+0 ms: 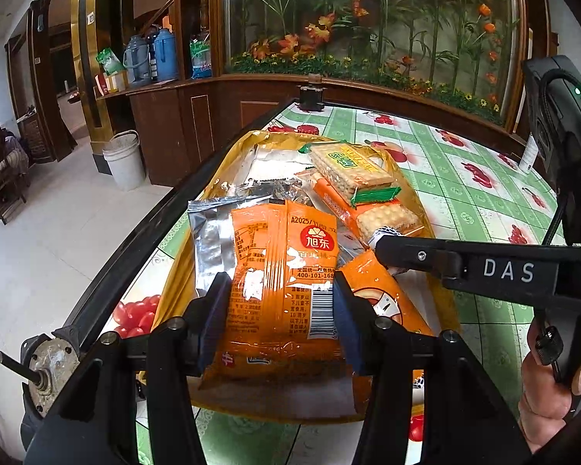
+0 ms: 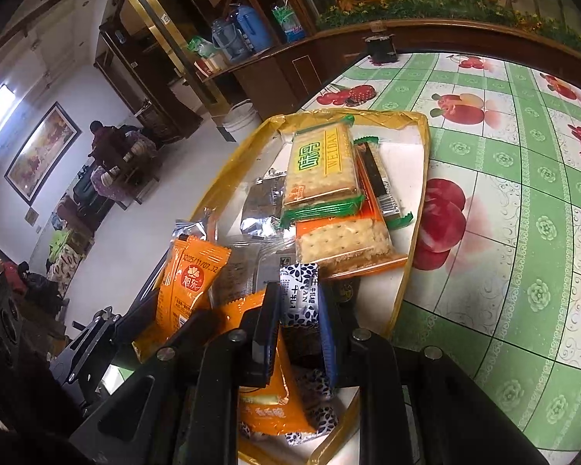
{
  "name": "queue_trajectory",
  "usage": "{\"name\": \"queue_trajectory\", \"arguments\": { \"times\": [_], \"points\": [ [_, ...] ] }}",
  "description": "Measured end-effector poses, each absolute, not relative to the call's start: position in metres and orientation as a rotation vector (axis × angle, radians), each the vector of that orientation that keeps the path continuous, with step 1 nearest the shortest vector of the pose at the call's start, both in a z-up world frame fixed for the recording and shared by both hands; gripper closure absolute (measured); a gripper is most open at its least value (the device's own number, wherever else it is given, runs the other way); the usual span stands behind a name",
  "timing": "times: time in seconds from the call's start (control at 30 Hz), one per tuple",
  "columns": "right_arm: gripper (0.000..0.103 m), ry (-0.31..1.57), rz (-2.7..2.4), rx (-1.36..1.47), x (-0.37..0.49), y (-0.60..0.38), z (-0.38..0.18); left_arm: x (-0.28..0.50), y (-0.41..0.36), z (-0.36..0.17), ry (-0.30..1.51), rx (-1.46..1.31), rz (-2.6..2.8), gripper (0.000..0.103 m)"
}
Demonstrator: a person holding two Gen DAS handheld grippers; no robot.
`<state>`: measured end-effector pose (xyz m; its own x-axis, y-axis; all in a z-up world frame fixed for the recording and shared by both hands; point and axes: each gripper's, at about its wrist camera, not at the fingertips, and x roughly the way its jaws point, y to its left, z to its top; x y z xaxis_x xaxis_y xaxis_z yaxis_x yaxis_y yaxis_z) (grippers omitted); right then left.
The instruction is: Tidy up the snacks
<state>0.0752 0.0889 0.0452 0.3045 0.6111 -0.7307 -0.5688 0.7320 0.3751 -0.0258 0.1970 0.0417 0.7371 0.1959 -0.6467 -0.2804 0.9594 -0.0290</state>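
pinching an orange packet (image 1: 279, 283) in left claw (image 1: 281, 306), white-blue sachet (image 2: 300, 302) in right claw (image 2: 298, 333), tray (image 2: 410, 271) pile mostly unsorted.

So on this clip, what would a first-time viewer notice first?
The orange packet clamped in the left gripper, right up against the camera, above a gold-rimmed tray heaped with snacks. Next, the right gripper pinching a blue-and-white patterned packet at the tray's near end, and the green-ended cracker pack atop the pile.
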Motion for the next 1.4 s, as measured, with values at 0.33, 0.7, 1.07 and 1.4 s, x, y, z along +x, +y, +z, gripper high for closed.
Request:
{"name": "queue_trajectory", "arguments": {
  "times": [0.33, 0.7, 1.07, 1.4],
  "points": [
    [0.084, 0.994, 0.766, 0.055, 0.081, 0.093, 0.041, -0.017, 0.198, 0.040, 0.681, -0.118, 0.274, 0.053],
    [0.084, 0.981, 0.740, 0.056, 0.088, 0.099, 0.035, -0.014, 0.196, 0.034, 0.633, -0.089, 0.315, 0.052],
    [0.084, 0.960, 0.720, 0.030, 0.087, 0.100, 0.031, -0.018, 0.202, 0.036, 0.616, -0.134, 0.307, 0.052],
    [0.084, 0.956, 0.718, 0.029, 0.088, 0.101, 0.031, -0.018, 0.203, 0.036, 0.615, -0.130, 0.309, 0.052]
  ]
}}
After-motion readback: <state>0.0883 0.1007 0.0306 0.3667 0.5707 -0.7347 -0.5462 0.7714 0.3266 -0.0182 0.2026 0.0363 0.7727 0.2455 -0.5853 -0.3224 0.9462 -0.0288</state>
